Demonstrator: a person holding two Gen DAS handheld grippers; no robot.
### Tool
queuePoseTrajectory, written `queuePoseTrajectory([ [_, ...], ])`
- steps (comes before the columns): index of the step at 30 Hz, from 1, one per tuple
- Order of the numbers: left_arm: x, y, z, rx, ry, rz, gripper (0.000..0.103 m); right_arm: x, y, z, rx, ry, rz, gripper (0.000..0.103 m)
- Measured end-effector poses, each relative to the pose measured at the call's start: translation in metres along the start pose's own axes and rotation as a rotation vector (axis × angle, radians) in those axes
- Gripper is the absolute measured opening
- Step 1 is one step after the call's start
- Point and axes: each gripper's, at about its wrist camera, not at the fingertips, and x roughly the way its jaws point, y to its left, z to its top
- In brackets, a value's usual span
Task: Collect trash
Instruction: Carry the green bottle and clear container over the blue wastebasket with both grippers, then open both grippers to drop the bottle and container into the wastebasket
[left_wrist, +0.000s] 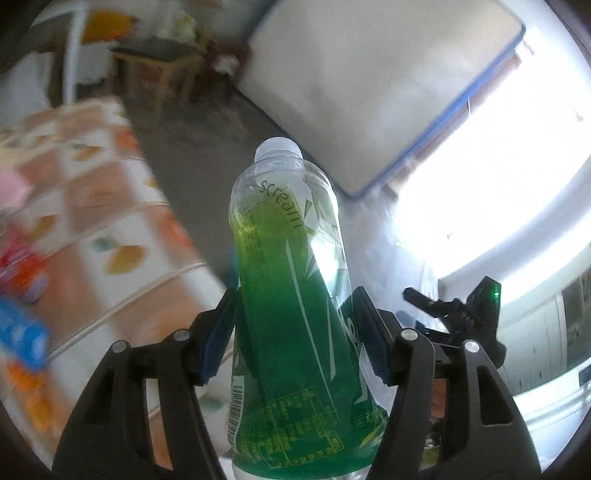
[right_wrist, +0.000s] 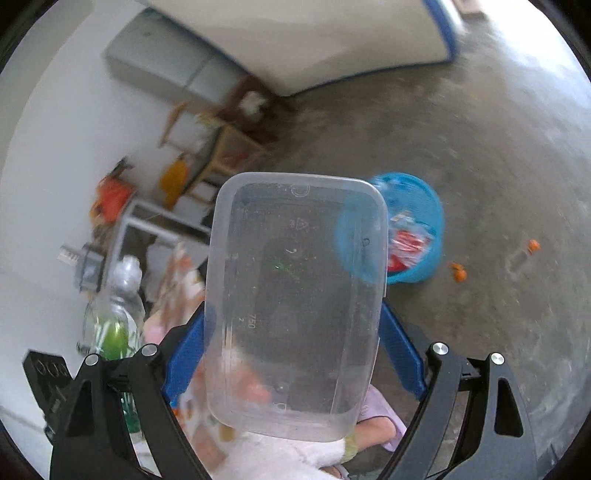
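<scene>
A: Room first. Open space?

B: Right wrist view: wide bare concrete floor (right_wrist: 480, 147), mostly free. A blue basket (right_wrist: 424, 206) stands on it with red-and-clear wrappers inside. Two small orange bits (right_wrist: 459, 272) lie just beside the basket, and a small clear bottle with an orange cap (right_wrist: 522, 253) sits further out. A white slab with blue edging (right_wrist: 295, 37) leans along the far side.

A: Left side?

B: Left wrist view: a table with an orange-and-white patterned cloth (left_wrist: 122, 229) fills the left, its edge running diagonally close to the gripper. Blurry red and blue packets lie on the cloth at far left. A wooden stool (left_wrist: 162, 70) stands beyond; a bright window is on the right.

A: Jaws?

B: Left gripper (left_wrist: 295, 332) is partly open, both blue pads pressed against a green drink bottle (left_wrist: 288, 280). It is gripped low on the body, neck pointing away from the camera.

A: Right?

B: Right gripper (right_wrist: 291, 354) is spread wide, clamped on a clear plastic container (right_wrist: 295, 302) across its short sides.

A: Look of the things?

B: The bottle is clear plastic with a green label, white cap on, "scream" printed near the shoulder. The container is rectangular with rounded corners, see-through and scuffed, its flat base facing the camera, "750" moulded in it. It partly overlaps the basket in view. The bottle also shows at lower left of the right view.
</scene>
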Motion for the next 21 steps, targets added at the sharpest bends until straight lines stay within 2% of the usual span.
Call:
queuePoseTrajectory([
  [6, 0.118, -0.026, 0.031, 0.017, 0.213, -0.003, 0.060, 0.030, -0.054, 0.011, 0.111, 0.027, -0.038, 0.085],
  [11, 0.205, -0.041, 0.060, 0.019, 0.290, -0.018, 0.062, 0.049, -0.084, 0.023, 0.165, 0.032, -0.070, 0.085],
  [13, 0.224, -0.043, 0.067, 0.036, 0.272, -0.018, 0.082, 0.056, -0.091, 0.029, 0.172, 0.029, -0.086, 0.085],
  [15, 0.231, -0.038, 0.073, 0.027, 0.229, -0.001, 0.083, 0.063, -0.099, 0.033, 0.179, 0.034, -0.103, 0.085],
  [18, 0.224, -0.024, 0.076, -0.040, 0.208, -0.036, 0.083, 0.072, -0.112, 0.036, 0.181, 0.045, -0.125, 0.085],
  [21, 0.196, -0.013, 0.074, -0.035, 0.167, -0.020, 0.083, 0.085, -0.119, 0.038, 0.182, 0.065, -0.139, 0.085],
])
